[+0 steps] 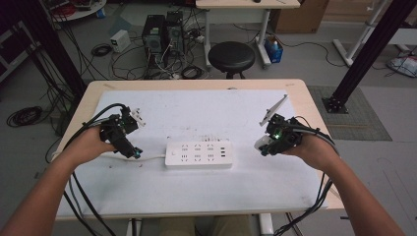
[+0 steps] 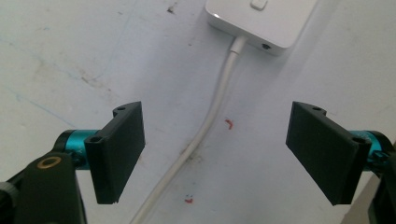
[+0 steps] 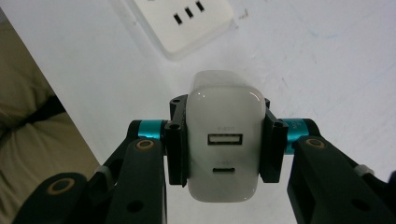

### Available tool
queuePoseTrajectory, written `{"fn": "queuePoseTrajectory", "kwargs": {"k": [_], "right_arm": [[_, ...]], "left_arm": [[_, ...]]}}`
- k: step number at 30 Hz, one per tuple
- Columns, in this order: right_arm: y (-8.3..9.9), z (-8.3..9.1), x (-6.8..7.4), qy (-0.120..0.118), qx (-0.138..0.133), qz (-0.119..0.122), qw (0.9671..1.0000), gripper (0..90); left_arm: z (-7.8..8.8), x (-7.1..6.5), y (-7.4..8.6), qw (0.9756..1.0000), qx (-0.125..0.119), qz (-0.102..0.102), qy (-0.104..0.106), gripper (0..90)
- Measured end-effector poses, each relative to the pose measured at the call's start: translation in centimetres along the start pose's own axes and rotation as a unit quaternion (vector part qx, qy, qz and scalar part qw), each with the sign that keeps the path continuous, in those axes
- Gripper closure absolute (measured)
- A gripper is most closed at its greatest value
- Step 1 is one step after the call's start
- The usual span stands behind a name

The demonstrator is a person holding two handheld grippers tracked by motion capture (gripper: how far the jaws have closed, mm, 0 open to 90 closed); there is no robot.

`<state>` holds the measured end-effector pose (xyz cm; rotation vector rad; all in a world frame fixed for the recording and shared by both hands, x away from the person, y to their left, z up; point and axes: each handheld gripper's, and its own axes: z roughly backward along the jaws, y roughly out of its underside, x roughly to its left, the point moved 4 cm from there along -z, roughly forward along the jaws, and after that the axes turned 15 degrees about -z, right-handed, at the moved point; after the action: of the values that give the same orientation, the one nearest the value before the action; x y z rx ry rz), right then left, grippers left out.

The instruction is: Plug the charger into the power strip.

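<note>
Two claws work over the white surface: the right claw clamps a white plastic USB charger; the left claw gapes empty astride a white cable beside the white power strip.

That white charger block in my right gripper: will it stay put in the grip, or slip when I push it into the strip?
The charger looks glossy and round-edged, so it could slide between the right gripper's pads under push. It seems rigid, unlikely to flex. The power strip lies loose on the table, so it may shift.
</note>
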<state>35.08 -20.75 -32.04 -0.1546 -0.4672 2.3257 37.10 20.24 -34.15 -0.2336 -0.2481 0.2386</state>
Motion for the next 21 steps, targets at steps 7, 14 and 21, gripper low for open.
{"fn": "queuePoseTrajectory", "kwargs": {"k": [7,14,21], "right_arm": [[-3.3,0.0,1.0,-0.005,-0.002,0.041,0.9992,61.8],[-6.6,-1.6,2.2,-0.017,0.018,0.073,0.997,61.8],[-9.6,-4.0,4.6,-0.027,0.04,0.125,0.991,61.8]], "left_arm": [[-0.6,0.4,-0.4,0.9999,0.006,-0.007,0.013,19.6],[-1.3,1.3,-0.3,0.9999,0.009,0.001,0.01,19.6],[-1.9,1.9,-0.1,0.9999,0.012,0.0,-0.001,19.6]]}}
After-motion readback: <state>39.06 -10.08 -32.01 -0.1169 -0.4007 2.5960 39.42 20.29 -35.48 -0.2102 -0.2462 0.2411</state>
